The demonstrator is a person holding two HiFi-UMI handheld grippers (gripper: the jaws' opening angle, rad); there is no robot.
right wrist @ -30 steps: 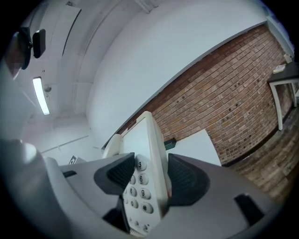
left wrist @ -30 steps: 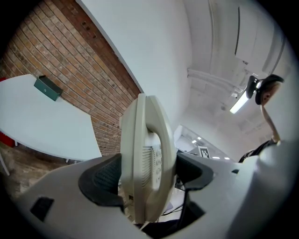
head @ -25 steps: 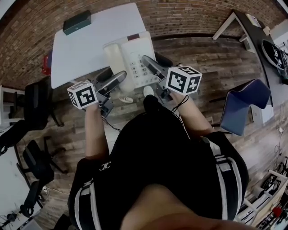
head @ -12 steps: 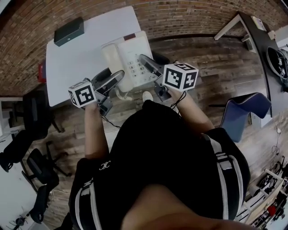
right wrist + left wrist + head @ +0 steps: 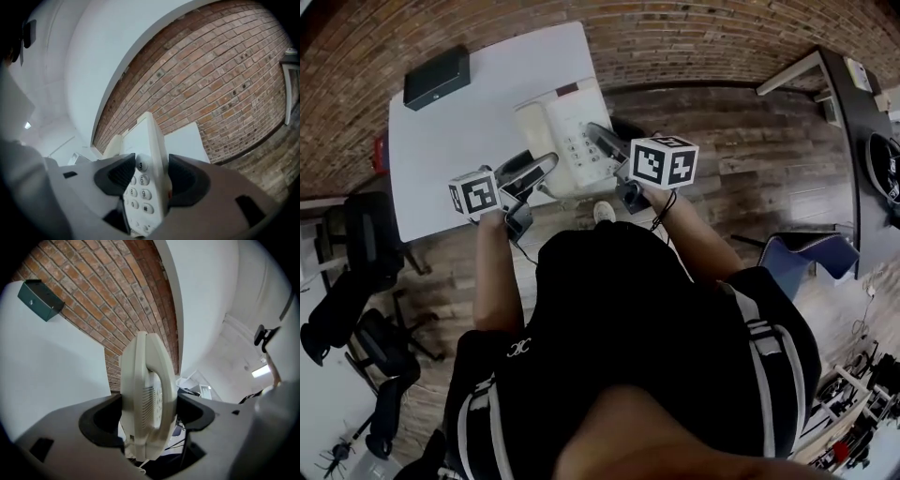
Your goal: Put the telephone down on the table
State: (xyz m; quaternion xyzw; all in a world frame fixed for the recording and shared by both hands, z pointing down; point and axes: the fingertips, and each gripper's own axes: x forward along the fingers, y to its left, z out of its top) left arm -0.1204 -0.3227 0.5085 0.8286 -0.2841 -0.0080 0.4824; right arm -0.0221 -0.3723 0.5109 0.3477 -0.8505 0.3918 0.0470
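Note:
A white desk telephone (image 5: 565, 128) with its handset on the cradle is held up between both grippers, over the near right corner of the white table (image 5: 478, 141). My left gripper (image 5: 536, 169) is shut on the handset side, and in the left gripper view the telephone (image 5: 147, 394) stands edge-on between the jaws of that gripper (image 5: 149, 411). My right gripper (image 5: 602, 139) is shut on the keypad side. The right gripper view shows the number keys of the telephone (image 5: 140, 187) pinched in this gripper (image 5: 151, 173). Whether the telephone touches the table is hidden.
A dark green box (image 5: 437, 77) lies at the table's far left. A brick wall (image 5: 694, 37) runs behind the table. Black office chairs (image 5: 356, 244) stand at the left, a blue chair (image 5: 806, 258) at the right, on the wooden floor (image 5: 741, 159).
Both grippers keep their hold on the telephone. The table and the telephone sit a little lower and further left in the head view than a second ago.

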